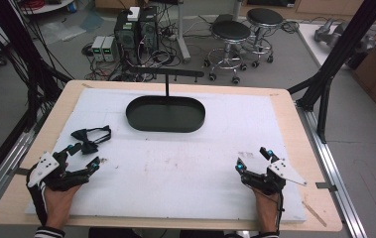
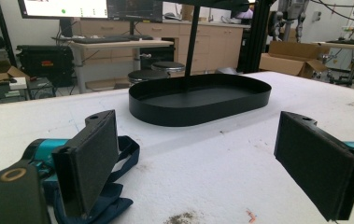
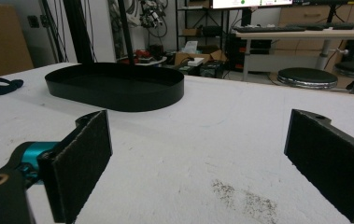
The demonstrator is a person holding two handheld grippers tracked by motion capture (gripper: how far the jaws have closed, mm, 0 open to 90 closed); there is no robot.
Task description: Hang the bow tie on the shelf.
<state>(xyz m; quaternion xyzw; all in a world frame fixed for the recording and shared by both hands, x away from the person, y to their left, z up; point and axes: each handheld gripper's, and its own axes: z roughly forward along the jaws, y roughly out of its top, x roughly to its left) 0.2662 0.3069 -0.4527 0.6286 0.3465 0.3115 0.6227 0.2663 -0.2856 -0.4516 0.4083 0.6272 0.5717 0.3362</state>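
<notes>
1. A white foam-topped table (image 1: 175, 173) sits in a workshop, with stools and computer towers on the floor beyond its far edge.
2. The left gripper (image 1: 79, 159) rests at the near left of the table with its jaws spread wide and nothing between them. In the left gripper view its left pad (image 2: 88, 161) stands just in front of the dark fabric.
3. The bow tie (image 1: 90, 138), a dark blue-black piece with a thin strap loop, lies flat just beyond and slightly to the left of that gripper, close to the left jaw tip.
4. The right gripper (image 1: 255, 159) waits at the near right, jaws equally spread and empty, well apart from the bow tie.
5. The black oval tray (image 1: 165, 115) with an upright post stands at the far middle of the table, the likely place for the bow tie to go.
6. To grasp well, I judge the left gripper should shift left and forward so the knot sits between both pads, not only the strap.
7. Lower the jaws until they nearly brush the foam, then close on the thick centre; thin fabric slips if pinched by an edge.
8. Lift straight up so the strap hangs free before moving toward the tray.
</notes>
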